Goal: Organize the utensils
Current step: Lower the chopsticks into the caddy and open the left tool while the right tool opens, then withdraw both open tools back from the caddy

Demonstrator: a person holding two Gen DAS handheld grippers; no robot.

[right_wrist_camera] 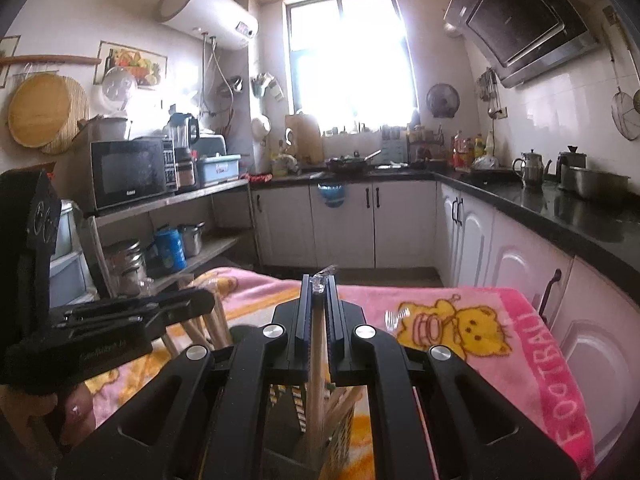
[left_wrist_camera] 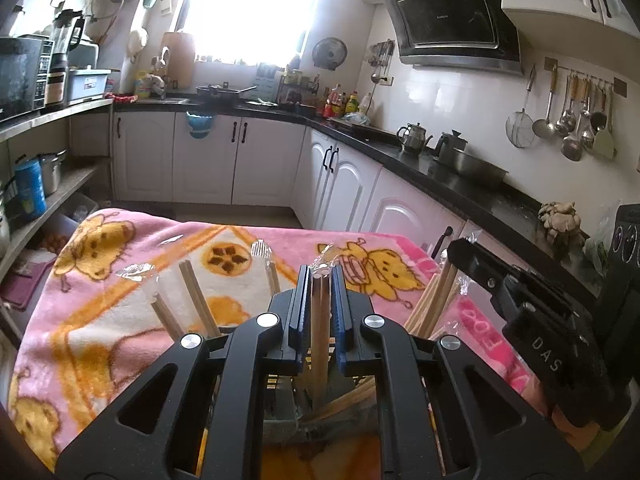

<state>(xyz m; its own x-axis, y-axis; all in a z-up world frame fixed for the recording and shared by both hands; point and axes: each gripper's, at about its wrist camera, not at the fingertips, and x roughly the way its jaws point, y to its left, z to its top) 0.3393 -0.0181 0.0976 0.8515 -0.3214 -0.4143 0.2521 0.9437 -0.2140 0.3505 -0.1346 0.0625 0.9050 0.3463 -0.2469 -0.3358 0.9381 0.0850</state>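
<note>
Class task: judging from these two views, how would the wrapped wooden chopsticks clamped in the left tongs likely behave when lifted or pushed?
The wrapped chopsticks look stiff: they stand straight between the left tongs. Thin wood suggests they are light. The clear wrapper crinkling at the tip may make them somewhat slippery, so they could slide if the grip loosens.

A pink cartoon blanket (left_wrist_camera: 120, 264) spreads ahead of the tool and to both its sides. Beyond it stand white cabinets (left_wrist_camera: 204, 160) under a black counter (left_wrist_camera: 472, 176). Far right of the tool, a kettle (left_wrist_camera: 414, 136) and a steel bowl (left_wrist_camera: 478, 166) sit on the counter, with ladles (left_wrist_camera: 572, 120) hanging above. Far left, a microwave (right_wrist_camera: 128, 172) rests on a shelf (right_wrist_camera: 172, 200). A range hood (left_wrist_camera: 452, 16) hangs upper right.
</note>
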